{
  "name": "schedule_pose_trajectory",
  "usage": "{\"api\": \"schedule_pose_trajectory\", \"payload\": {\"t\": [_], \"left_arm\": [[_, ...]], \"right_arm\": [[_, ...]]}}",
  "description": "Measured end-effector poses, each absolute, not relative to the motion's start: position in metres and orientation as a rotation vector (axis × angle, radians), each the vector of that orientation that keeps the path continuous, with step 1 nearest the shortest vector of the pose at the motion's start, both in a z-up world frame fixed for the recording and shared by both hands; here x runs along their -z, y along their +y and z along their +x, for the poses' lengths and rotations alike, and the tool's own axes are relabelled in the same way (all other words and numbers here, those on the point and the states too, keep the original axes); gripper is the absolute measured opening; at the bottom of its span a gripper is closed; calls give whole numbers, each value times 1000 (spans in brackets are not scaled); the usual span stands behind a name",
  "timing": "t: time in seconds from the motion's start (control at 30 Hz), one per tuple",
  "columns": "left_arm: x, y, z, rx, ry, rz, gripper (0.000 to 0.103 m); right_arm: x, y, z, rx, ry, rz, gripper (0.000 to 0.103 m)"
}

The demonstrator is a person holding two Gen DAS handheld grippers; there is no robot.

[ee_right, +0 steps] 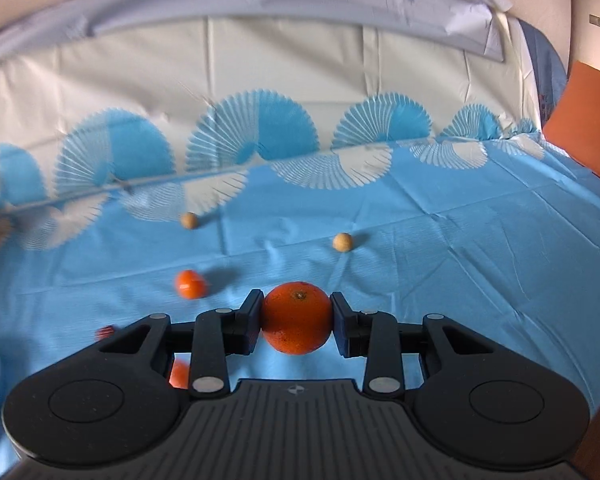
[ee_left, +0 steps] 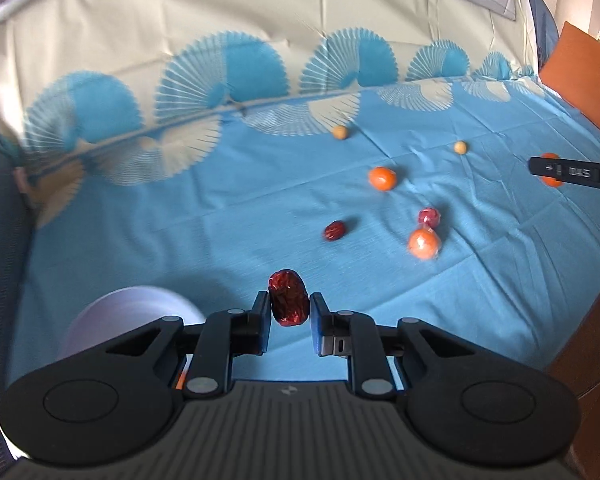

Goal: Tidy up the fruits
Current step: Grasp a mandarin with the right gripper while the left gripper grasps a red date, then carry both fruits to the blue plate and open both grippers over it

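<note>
My left gripper [ee_left: 290, 308] is shut on a dark red date [ee_left: 288, 298], held above the blue cloth. My right gripper [ee_right: 297, 316] is shut on an orange [ee_right: 296, 318], also lifted off the cloth; its tip and the orange [ee_left: 550, 170] show at the right edge of the left wrist view. On the cloth lie another date [ee_left: 334, 231], a wrapped red fruit [ee_left: 429, 217], two small oranges [ee_left: 382, 178] [ee_left: 423, 243] and two tan round fruits [ee_left: 340, 132] [ee_left: 460, 147]. In the right wrist view a small orange [ee_right: 191, 284] and the tan fruits [ee_right: 189, 220] [ee_right: 342, 241] lie ahead.
A white bowl [ee_left: 132, 312] stands at the lower left beside my left gripper. The blue patterned cloth [ee_left: 220, 216] runs up a backrest behind. An orange-brown board [ee_left: 588, 88] and a wooden edge [ee_left: 596, 336] bound the right side.
</note>
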State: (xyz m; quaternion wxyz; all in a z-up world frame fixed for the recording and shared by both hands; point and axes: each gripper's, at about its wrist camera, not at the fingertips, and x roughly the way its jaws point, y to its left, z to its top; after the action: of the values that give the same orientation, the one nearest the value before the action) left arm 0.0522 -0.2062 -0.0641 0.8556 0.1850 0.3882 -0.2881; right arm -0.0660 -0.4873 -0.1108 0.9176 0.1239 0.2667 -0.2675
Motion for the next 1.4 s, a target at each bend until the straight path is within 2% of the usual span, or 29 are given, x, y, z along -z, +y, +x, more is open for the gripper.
{"api": "schedule_pose_trajectory", "payload": {"t": [0.13, 0.33, 0.77, 1.1, 1.4], "left_arm": [[43, -165, 31, 584, 855, 343, 22], [18, -100, -11, 503, 815, 337, 22], [3, 32, -80, 366, 851, 191, 22], [-9, 72, -103, 325, 822, 123, 22], [-7, 74, -102, 342, 823, 116, 22]], "right_arm": [[85, -438, -100, 496, 508, 289, 37], [63, -347, -132, 355, 516, 302, 37], [33, -172, -165, 59, 558, 215, 37], [30, -106, -171, -26, 597, 108, 37], [29, -97, -171, -19, 614, 83, 37]]}}
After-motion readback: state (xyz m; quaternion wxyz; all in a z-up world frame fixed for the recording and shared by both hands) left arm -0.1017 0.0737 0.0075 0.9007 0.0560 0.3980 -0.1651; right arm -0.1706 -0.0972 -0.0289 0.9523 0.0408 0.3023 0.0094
